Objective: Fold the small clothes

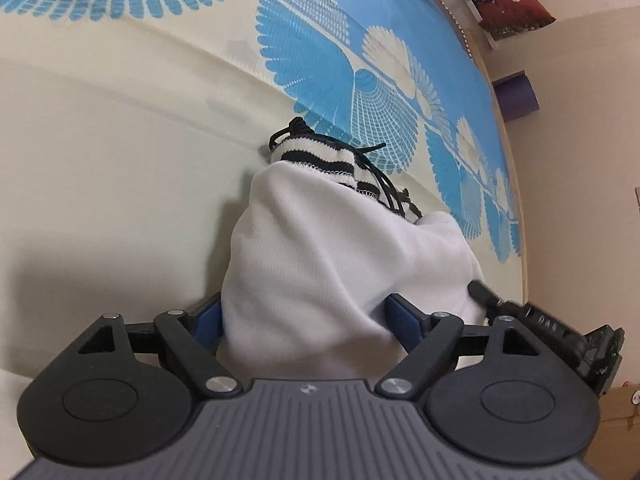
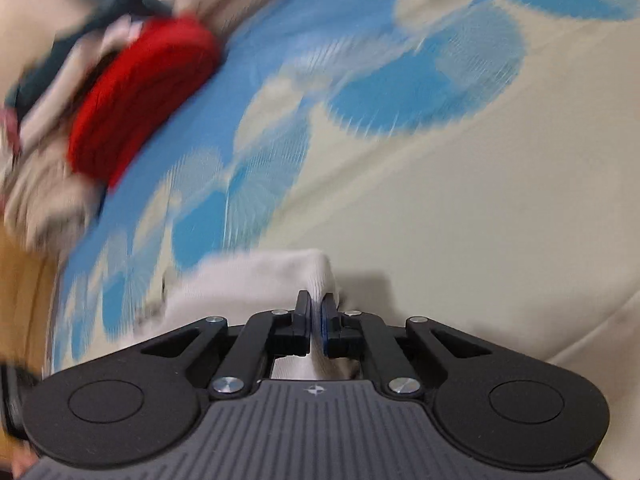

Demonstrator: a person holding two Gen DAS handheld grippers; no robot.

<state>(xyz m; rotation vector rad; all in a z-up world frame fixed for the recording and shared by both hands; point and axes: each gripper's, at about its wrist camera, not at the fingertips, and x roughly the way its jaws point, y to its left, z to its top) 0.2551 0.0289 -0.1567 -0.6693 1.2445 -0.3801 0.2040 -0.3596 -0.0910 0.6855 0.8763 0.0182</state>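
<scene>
- White garment (image 1: pixel 320 264) is the one in hand: a soft knit piece with a black-and-white striped band (image 1: pixel 320 156) and a black drawstring (image 1: pixel 376 176) at its far end, lying bunched on the blue-and-cream bedsheet (image 1: pixel 120 140).
- It's heaped and humped, not flat, no tidy edges showing. I'd call this fold partway at best, with the smoothing and the final fold to come.
- My left claw (image 1: pixel 308 320) has its jaws spread wide, one blue pad on each side of the near end of the cloth. The fabric sits between them, but the pads aren't pressing on it. Released, then, not gripping.
- In the left wrist view, the cloth runs from right under the claw away towards the striped band, so the whole piece lies straight ahead of me.
- My right claw (image 2: pixel 316 316) is clenched, jaws almost together, with a thin pinch of white cloth caught between the pads. From its own view, the fabric rises in a small peak just past the fingertips.
- That view is smeared with blur, so I can't say which edge of the garment I've got there.
- Off to the upper left in the right wrist view sits a pile of other clothes (image 2: pixel 60 100), a red piece (image 2: pixel 144 96) on top, well apart from me. Whether those are done or waiting I can't tell.
</scene>
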